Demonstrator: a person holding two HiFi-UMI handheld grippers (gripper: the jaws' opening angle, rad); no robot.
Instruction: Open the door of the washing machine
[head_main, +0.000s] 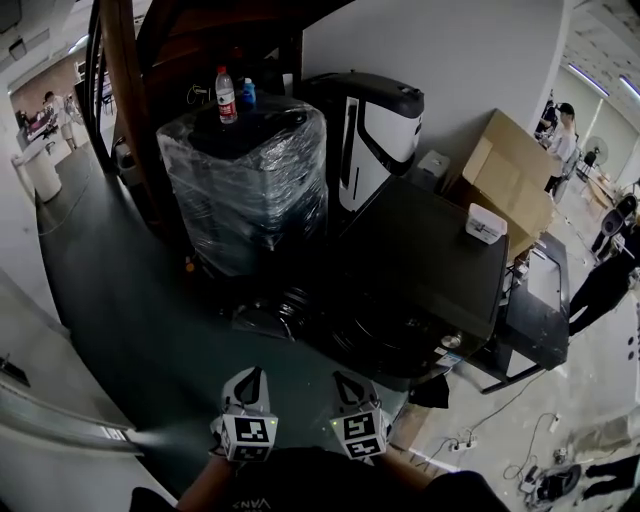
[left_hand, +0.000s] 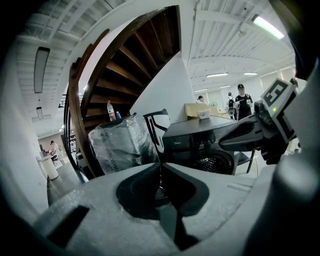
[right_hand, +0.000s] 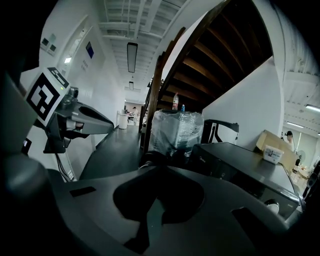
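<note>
The dark washing machine (head_main: 430, 270) stands ahead of me and to the right. Its round drum opening (left_hand: 212, 163) shows in the left gripper view. A round dark door (head_main: 268, 315) seems to hang swung out at the machine's left front, and its rim (right_hand: 149, 159) also peeks over my right jaws. My left gripper (head_main: 250, 376) and right gripper (head_main: 345, 380) sit side by side at the bottom of the head view, short of the machine and touching nothing. Both pairs of jaws are shut and empty, the left (left_hand: 160, 167) and the right (right_hand: 159, 167).
A plastic-wrapped appliance (head_main: 250, 180) with a bottle (head_main: 227, 95) on top stands left of the machine, under a wooden staircase (left_hand: 125, 65). Behind are a black-and-white unit (head_main: 375, 125) and a cardboard box (head_main: 515, 175). A small white box (head_main: 485, 222) lies on the machine top. People and cables (head_main: 545, 480) are at the right.
</note>
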